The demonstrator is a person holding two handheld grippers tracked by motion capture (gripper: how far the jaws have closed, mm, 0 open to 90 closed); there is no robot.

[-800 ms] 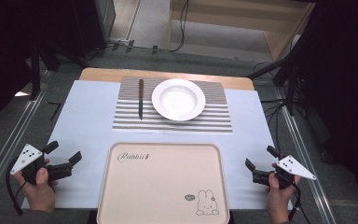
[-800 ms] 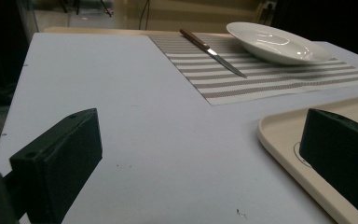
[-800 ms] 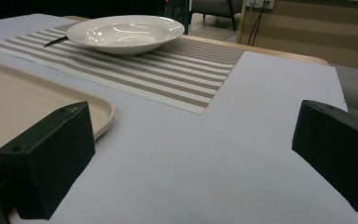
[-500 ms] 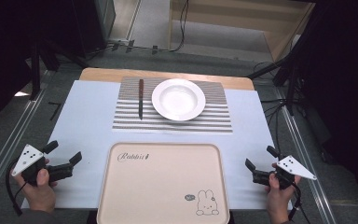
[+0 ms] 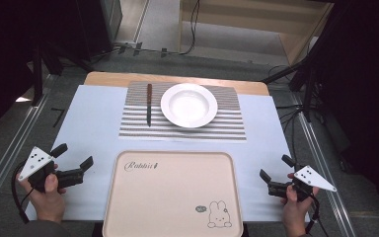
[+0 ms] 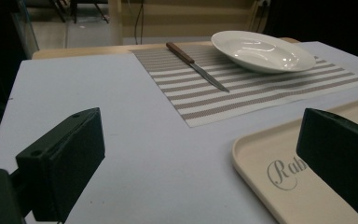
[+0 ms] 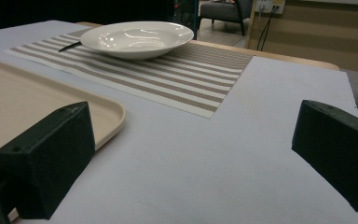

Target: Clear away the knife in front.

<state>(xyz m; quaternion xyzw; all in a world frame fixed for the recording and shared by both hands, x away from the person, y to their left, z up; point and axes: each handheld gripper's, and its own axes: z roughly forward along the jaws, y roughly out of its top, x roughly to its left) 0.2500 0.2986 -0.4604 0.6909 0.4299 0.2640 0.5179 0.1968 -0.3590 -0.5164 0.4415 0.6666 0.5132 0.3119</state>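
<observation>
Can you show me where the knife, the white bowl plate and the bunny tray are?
knife (image 5: 149,93): high view, on its brown handle.
white plate (image 5: 188,104): high view, in its middle.
bunny tray (image 5: 172,192): high view, on its bare middle.

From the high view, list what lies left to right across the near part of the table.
left gripper → tray → right gripper

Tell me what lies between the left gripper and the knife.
In the left gripper view, bare white table cover runs from the open left gripper to the striped placemat, where the knife lies. The high view shows the same.
</observation>
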